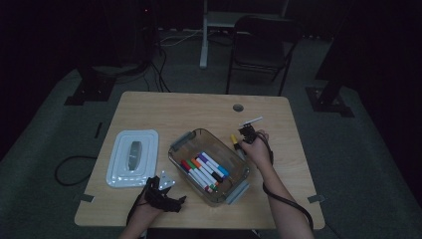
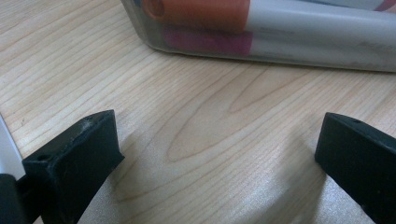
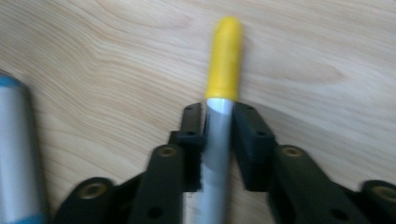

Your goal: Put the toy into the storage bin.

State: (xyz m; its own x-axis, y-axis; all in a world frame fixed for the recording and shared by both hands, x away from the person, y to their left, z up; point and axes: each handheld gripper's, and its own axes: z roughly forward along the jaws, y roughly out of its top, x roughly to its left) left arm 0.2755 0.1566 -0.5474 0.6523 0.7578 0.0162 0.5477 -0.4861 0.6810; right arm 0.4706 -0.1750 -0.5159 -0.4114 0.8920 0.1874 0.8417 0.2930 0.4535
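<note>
The right gripper (image 3: 218,135) clamps a yellow-capped marker (image 3: 223,70) just right of the clear box (image 1: 239,186) of markers, its long axis running near to far, cap pointing away. The left gripper (image 2: 215,154) rests released on the table (image 1: 199,112).

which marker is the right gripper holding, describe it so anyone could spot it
On the wooden table, look just right of the clear bin of markers. The yellow marker is clamped in the right gripper, the one yellow cap outside the bin.
</note>
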